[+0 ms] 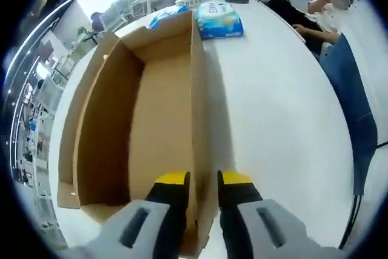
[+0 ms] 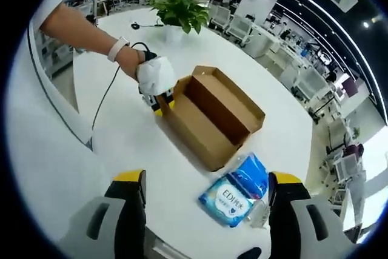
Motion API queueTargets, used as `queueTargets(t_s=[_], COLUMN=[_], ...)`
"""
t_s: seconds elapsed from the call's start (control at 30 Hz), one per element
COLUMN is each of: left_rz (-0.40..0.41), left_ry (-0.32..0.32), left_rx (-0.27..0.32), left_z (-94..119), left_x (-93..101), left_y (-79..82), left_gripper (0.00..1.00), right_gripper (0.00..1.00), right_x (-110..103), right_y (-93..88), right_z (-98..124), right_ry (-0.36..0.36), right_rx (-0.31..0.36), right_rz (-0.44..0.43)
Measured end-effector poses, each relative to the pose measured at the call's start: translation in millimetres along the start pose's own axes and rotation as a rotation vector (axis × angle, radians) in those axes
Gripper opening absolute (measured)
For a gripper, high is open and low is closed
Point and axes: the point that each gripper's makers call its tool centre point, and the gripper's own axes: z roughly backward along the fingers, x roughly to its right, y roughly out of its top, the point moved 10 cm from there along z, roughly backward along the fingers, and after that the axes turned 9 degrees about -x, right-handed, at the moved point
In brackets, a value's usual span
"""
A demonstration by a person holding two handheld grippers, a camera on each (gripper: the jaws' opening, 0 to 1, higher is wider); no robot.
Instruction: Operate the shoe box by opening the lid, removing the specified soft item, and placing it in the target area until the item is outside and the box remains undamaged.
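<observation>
White round table (image 2: pixel 127 131) in an open office w/ desks & chairs behind; potted plant (image 2: pixel 180 11) at far edge in right gripper view. Shoe box (image 2: pixel 212 116) sits mid-table, open, inside bare cardboard.

Left gripper (image 1: pixel 203 180): yellow-tipped jaws straddle the box's long side wall (image 1: pixel 197 119), one jaw inside, one outside, closed down onto the cardboard w/ only the wall's thickness between. Right gripper view shows same gripper (image 2: pixel 159 102) at box's end/corner, held by a person's hand (image 2: pixel 130 59) w/ wristband.

Right gripper (image 2: pixel 205 189): jaws wide apart, holding nothing, up above the table. Between them lies the soft blue-white tissue pack (image 2: pixel 235 197), outside the box, just beside its near end, flat on table. In left gripper view pack (image 1: pixel 219 19) is past box's far end. Seated person (image 1: pixel 315 19) at far right there.
</observation>
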Motion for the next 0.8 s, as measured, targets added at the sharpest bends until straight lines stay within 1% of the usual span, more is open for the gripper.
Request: queueTargets(t_s=[0.07, 0.17, 0.23, 0.27, 0.33, 0.4, 0.5, 0.53, 0.6, 0.63, 0.8], left_rz=[-0.008, -0.001, -0.017, -0.023, -0.03, -0.057, -0.042, -0.059, -0.076, -0.06, -0.074], left_ry=[0.005, -0.005, -0.017, -0.024, -0.019, -0.016, -0.046, -0.052, -0.061, -0.065, -0.061], left_rx=[0.015, 0.014, 0.024, 0.024, 0.017, 0.003, 0.007, 0.006, 0.008, 0.007, 0.005], left_z=[-1.2, -2.8, -3.2, -3.8, -8.5, -12.9, -12.7, -13.3, -13.8, -13.6, -14.5], left_x=[-1.9, -3.4, -1.8, -1.0, 0.1, -0.4, 1.4, 1.1, 0.5, 0.1, 4.1], left_y=[3.3, 6.8, 9.5, 9.8, 10.0, 9.7, 11.1, 11.4, 11.3, 11.3, 12.8], left_gripper=[0.1, 0.09, 0.06, 0.06, 0.06, 0.06, 0.04, 0.04, 0.03, 0.03, 0.02], right_gripper=[0.84, 0.84, 0.84, 0.84, 0.84, 0.83, 0.83, 0.83, 0.83, 0.83, 0.83], right_x=[0.3, 2.7, 4.6, 6.1, 12.5, 17.0, 24.0, 26.6, 28.6, 29.5, 31.9], right_y=[-1.2, -4.4, -7.2, -8.7, -12.9, -14.7, -18.4, -19.7, -20.4, -20.3, -17.2], right_z=[-1.5, -4.2, -5.0, -5.4, -4.5, -4.1, -4.7, -5.0, -6.1, -7.3, -9.1], right_ry=[0.002, 0.005, 0.005, 0.005, -0.002, -0.006, -0.011, -0.017, -0.022, -0.021, -0.02], right_rx=[0.002, 0.003, -0.005, -0.003, -0.009, 0.002, 0.002, 0.003, 0.01, 0.011, 0.012], right_rz=[-0.007, -0.031, -0.045, -0.047, -0.073, -0.08, -0.095, -0.103, -0.11, -0.116, -0.114])
